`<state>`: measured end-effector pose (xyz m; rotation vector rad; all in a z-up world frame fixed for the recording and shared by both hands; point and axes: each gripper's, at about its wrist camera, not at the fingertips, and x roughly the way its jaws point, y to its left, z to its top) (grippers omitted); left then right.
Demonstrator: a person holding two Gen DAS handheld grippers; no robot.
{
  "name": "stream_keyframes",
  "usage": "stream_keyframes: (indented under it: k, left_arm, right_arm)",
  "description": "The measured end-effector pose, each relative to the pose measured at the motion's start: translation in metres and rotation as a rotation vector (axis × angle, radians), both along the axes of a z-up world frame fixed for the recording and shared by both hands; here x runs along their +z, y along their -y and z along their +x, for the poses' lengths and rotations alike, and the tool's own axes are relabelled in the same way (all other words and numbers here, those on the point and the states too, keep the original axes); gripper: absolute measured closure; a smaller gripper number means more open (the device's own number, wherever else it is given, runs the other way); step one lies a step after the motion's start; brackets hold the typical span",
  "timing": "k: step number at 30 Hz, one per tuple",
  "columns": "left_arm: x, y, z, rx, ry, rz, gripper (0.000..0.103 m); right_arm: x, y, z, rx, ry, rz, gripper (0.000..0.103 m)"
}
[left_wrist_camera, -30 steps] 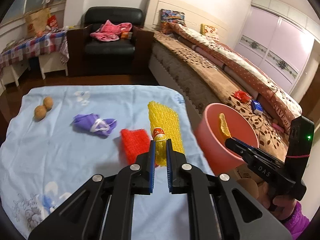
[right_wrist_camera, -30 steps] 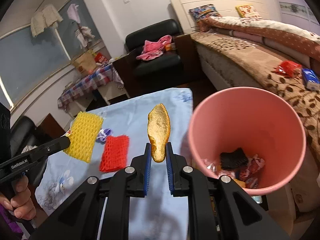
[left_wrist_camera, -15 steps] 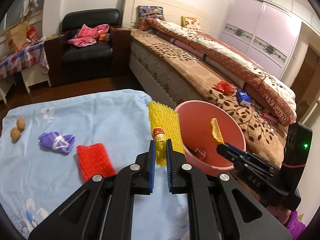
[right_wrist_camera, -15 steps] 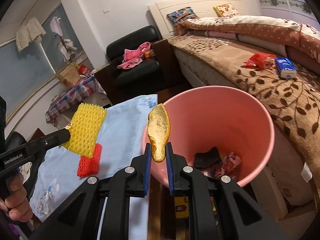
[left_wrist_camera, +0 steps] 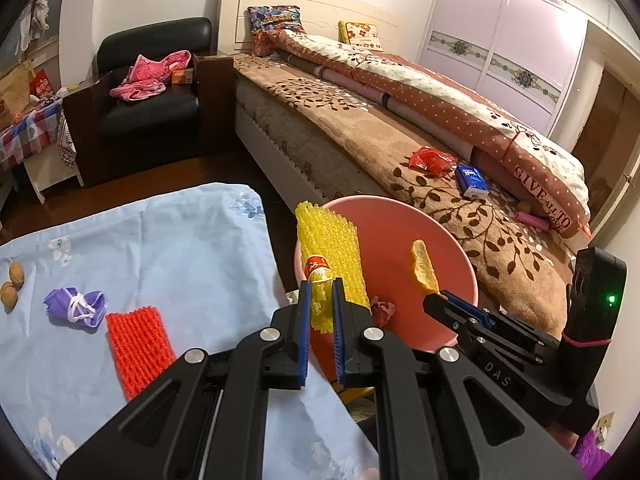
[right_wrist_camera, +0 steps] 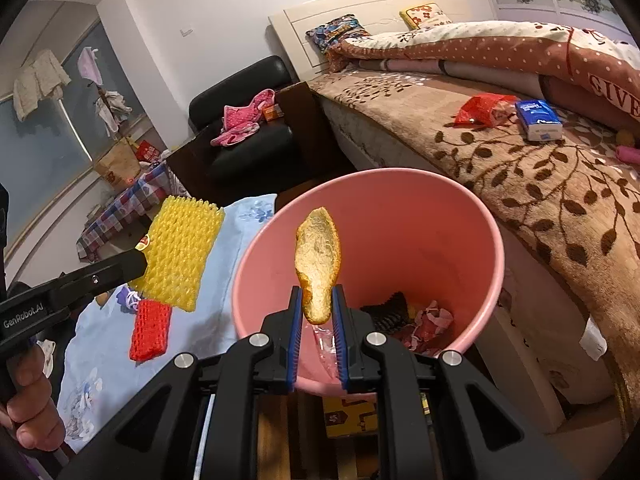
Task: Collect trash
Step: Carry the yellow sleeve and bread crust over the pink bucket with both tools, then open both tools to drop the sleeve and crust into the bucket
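My left gripper [left_wrist_camera: 320,284] is shut on a yellow foam fruit net [left_wrist_camera: 330,248] with a red sticker, held at the left rim of the pink bin [left_wrist_camera: 404,220]. My right gripper [right_wrist_camera: 317,292] is shut on a piece of orange peel [right_wrist_camera: 318,256], held upright over the pink bin [right_wrist_camera: 420,208]. The bin holds crumpled wrappers and a dark scrap [right_wrist_camera: 390,308]. The net also shows in the right wrist view [right_wrist_camera: 180,252], left of the bin. The peel and the right gripper show in the left wrist view [left_wrist_camera: 424,268].
On the blue cloth [left_wrist_camera: 180,248] lie a red foam net [left_wrist_camera: 140,344], a purple bundle [left_wrist_camera: 78,306] and two walnuts [left_wrist_camera: 12,284]. A bed [left_wrist_camera: 400,148] with a red wrapper [left_wrist_camera: 432,160] and a blue tissue pack [left_wrist_camera: 472,180] stands to the right. A black armchair [left_wrist_camera: 152,92] stands behind.
Both grippers have moved right from the cloth toward the bin. The peel is now over the bin's opening and the yellow net is at its left rim.
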<state>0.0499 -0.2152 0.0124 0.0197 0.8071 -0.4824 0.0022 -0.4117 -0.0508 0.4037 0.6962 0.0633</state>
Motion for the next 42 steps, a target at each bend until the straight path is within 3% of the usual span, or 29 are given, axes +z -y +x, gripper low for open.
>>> stream_keyframes:
  k: [16, 42]
  left_arm:
    - [-0.017, 0.037, 0.016, -0.037, -0.018, 0.032, 0.094]
    - [-0.035, 0.058, 0.025, -0.044, -0.038, 0.071, 0.093]
  right_arm:
    - [-0.013, 0.017, -0.001, -0.051, -0.024, 0.006, 0.089]
    - [-0.021, 0.023, 0.0, -0.074, -0.044, 0.016, 0.088]
